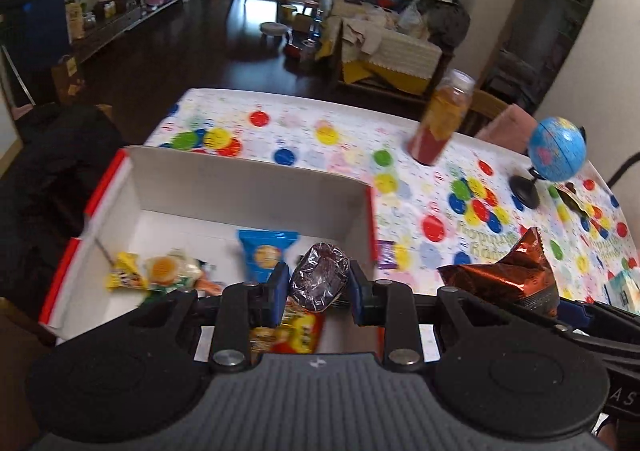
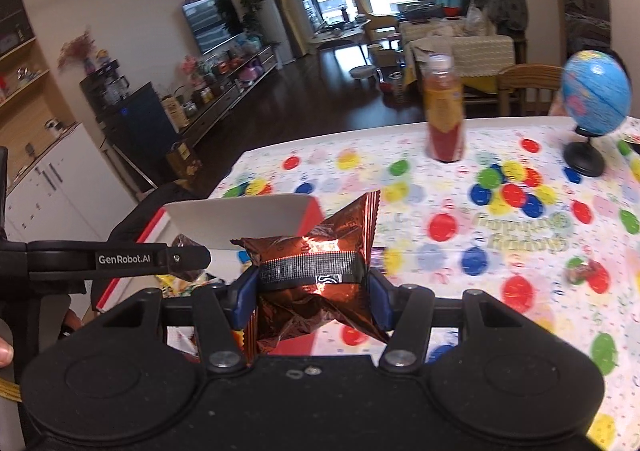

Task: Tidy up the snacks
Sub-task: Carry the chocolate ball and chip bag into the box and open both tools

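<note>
My left gripper (image 1: 319, 283) is shut on a dark purple clear-wrapped snack (image 1: 318, 277), held above the white box (image 1: 248, 183) with red outer sides. In the box lie a blue packet (image 1: 266, 253), a yellow packet (image 1: 126, 273), a jelly cup (image 1: 164, 269) and a red-yellow packet (image 1: 298, 333). My right gripper (image 2: 312, 291) is shut on a brown foil bag (image 2: 320, 251), held just right of the box (image 2: 240, 221); the bag also shows in the left wrist view (image 1: 508, 275). The left gripper's arm (image 2: 120, 259) shows at the left of the right wrist view.
The table has a dotted party cloth (image 2: 460, 211). On it stand a bottle of red-orange drink (image 2: 444, 111) and a small blue globe (image 2: 594, 95). A small wrapped candy (image 2: 580, 271) lies at the right, a purple one (image 1: 386, 255) beside the box. A wooden chair (image 2: 524, 87) stands behind the table.
</note>
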{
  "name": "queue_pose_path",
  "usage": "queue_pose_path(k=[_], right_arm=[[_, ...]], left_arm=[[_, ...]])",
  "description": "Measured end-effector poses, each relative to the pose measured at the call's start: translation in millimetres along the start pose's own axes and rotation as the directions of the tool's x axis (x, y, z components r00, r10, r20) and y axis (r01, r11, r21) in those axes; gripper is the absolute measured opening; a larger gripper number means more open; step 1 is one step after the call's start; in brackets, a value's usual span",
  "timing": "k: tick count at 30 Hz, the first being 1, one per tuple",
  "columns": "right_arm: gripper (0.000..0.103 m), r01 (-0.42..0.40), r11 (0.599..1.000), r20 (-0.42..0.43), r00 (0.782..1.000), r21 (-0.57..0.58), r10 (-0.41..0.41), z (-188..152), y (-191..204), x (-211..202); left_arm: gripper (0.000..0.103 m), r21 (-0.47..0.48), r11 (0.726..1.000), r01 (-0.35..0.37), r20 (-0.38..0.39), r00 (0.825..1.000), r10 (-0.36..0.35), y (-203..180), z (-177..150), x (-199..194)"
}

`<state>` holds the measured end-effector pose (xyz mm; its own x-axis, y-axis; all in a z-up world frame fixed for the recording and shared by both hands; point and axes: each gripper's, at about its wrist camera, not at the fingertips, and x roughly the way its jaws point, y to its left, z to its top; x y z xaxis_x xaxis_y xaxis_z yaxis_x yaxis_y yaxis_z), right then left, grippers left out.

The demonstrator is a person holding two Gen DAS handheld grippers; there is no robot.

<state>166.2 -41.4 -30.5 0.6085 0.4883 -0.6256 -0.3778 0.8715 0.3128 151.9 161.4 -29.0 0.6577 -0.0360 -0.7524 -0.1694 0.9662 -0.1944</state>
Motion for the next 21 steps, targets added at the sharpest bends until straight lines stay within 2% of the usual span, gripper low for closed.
queue_pose_path(k=[11, 21], right_arm=[[0.055, -0.019, 0.993, -0.049, 0.999, -0.117, 0.014, 4.8, 50.2, 49.3], [0.055, -0.005, 0.979, -0.124, 0.992, -0.206, -0.021, 5.1, 74.8, 104.2]], left_arm=[[0.030, -0.043, 0.995, -0.091, 0.001, 0.996, 0.092, 62.6, 9.1, 8.9], [0.030, -0.044, 0.986, -0.159, -0.036, 0.987, 0.157, 100.1, 23.5, 47.1]])
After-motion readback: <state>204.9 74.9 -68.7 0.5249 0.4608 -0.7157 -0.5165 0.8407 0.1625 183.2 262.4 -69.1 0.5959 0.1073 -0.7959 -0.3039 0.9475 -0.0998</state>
